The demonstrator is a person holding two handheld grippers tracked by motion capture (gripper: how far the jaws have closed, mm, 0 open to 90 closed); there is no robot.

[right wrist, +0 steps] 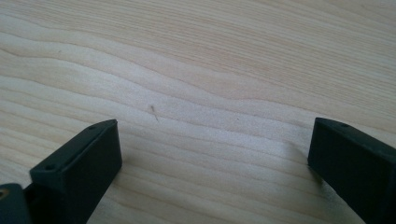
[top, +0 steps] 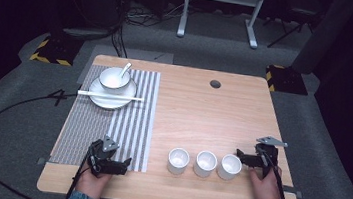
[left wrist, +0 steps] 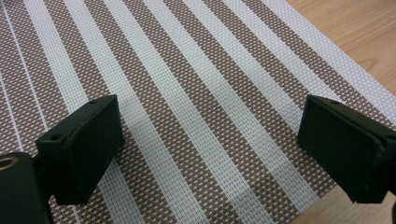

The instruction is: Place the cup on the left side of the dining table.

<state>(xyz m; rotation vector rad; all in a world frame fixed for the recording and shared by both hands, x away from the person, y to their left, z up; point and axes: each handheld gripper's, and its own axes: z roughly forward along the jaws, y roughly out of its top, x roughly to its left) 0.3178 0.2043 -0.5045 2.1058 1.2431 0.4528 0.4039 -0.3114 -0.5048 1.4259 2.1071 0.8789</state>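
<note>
Three white cups (top: 205, 163) stand in a row near the table's front edge. At the back left a white bowl (top: 114, 79) with a spoon (top: 125, 68) sits on a plate (top: 109, 99), and chopsticks (top: 109, 95) lie across the plate. My left gripper (top: 124, 166) rests at the front left with its jaws wide open over the striped placemat (left wrist: 196, 93), nothing between them (left wrist: 210, 149). My right gripper (top: 241, 157) sits just right of the rightmost cup (top: 229, 167), open over bare wood (right wrist: 212, 163).
The striped placemat (top: 132, 119) covers the table's left part. A dark round hole (top: 215, 84) is near the far edge of the wooden table (top: 212, 118). Cables and a white frame lie on the floor beyond.
</note>
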